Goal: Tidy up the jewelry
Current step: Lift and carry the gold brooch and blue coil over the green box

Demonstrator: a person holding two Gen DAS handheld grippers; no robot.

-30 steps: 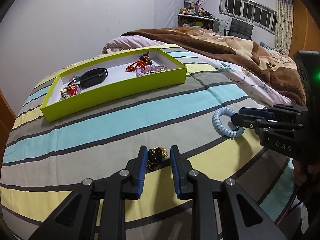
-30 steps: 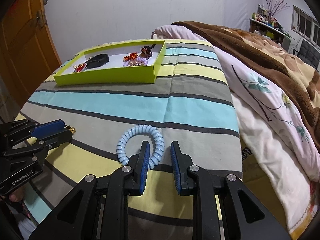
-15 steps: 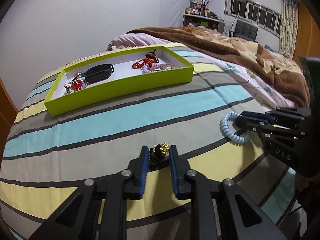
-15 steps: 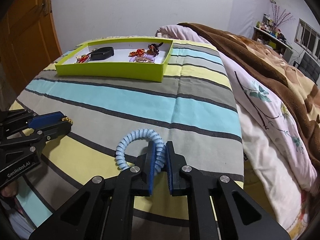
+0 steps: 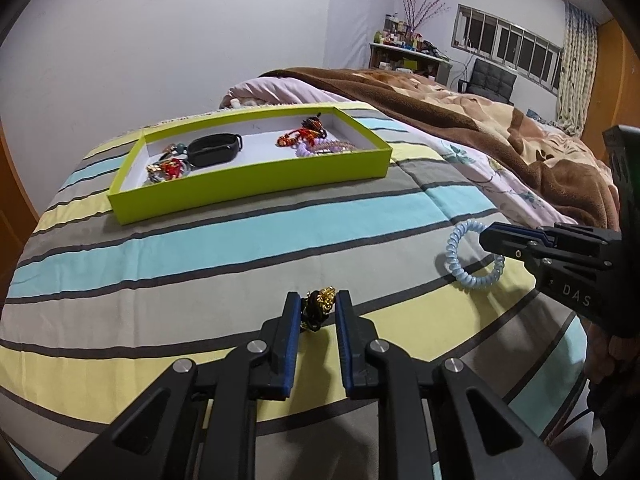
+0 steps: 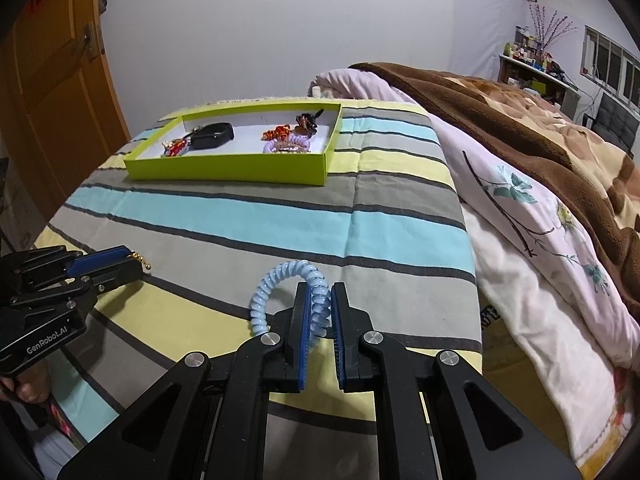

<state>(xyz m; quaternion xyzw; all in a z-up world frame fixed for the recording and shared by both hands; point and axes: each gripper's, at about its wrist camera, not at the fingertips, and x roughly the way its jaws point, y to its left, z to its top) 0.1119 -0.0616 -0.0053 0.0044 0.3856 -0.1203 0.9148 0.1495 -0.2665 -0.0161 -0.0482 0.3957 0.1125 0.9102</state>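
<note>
My left gripper point(image 5: 317, 308) is shut on a small black and gold trinket point(image 5: 318, 304), held just above the striped bedspread. My right gripper point(image 6: 319, 306) is shut on a light blue spiral hair tie point(image 6: 280, 282), lifted off the bed; the tie also shows in the left wrist view point(image 5: 460, 258). A lime green tray point(image 5: 248, 178) lies further back on the bed and holds a black band point(image 5: 214, 149), red and gold pieces point(image 5: 168, 168), an orange and dark ornament point(image 5: 304, 134) and a lilac coil point(image 5: 324, 147). The tray also shows in the right wrist view point(image 6: 228, 168).
A brown blanket point(image 5: 460, 120) and a pale floral quilt point(image 6: 540, 240) cover the right side of the bed. A wooden door point(image 6: 52, 92) stands at the left. A desk and chair point(image 5: 492, 78) stand by the far window.
Both grippers have closed on their items and lifted them off the bedspread. The views have risen and tilted toward the tray.
</note>
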